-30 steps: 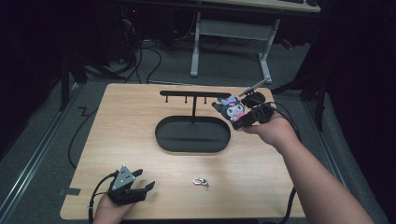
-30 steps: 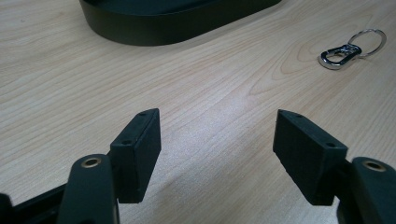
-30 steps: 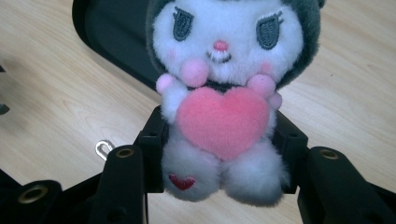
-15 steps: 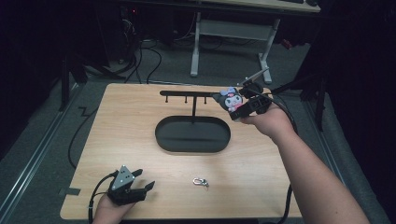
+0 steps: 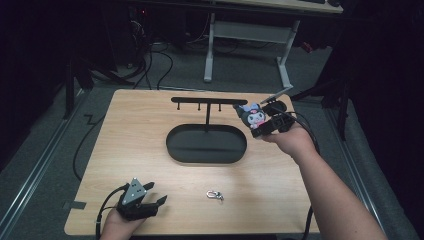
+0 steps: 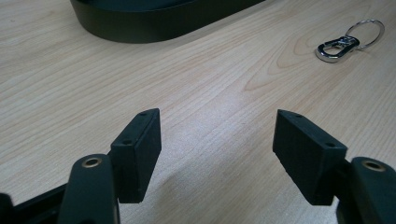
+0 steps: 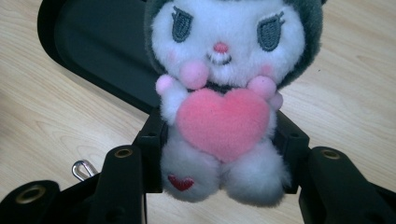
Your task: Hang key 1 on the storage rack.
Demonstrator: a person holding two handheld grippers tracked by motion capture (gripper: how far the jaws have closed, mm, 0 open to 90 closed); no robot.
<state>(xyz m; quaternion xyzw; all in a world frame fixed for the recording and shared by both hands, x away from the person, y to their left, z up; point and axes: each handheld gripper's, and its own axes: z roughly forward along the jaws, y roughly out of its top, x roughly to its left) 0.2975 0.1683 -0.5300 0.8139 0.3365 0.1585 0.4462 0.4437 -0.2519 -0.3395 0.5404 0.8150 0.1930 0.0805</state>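
Looking from the high view: right tongs [image 5: 260, 125] grasp a plush toy [image 5: 251, 116] above the wooden counter [image 5: 125, 130], just beside the right end of the black rack [image 5: 208, 100] that rises from an oval black tray [image 5: 206, 150].
High view, near edge: left tongs [image 5: 159, 200] rest on the counter, released; a small metal clip [image 5: 215, 194] lies to their right, apart.
Left gripper view: jaws stand wide apart with bare counter between them; clip [image 6: 348, 41] ahead at right, tray edge [image 6: 154, 21] ahead.
Right gripper view: toy [image 7: 224, 100] faces the camera, pink heart on its chest, its lower body pinched between both jaws; tray [image 7: 100, 46] below it.
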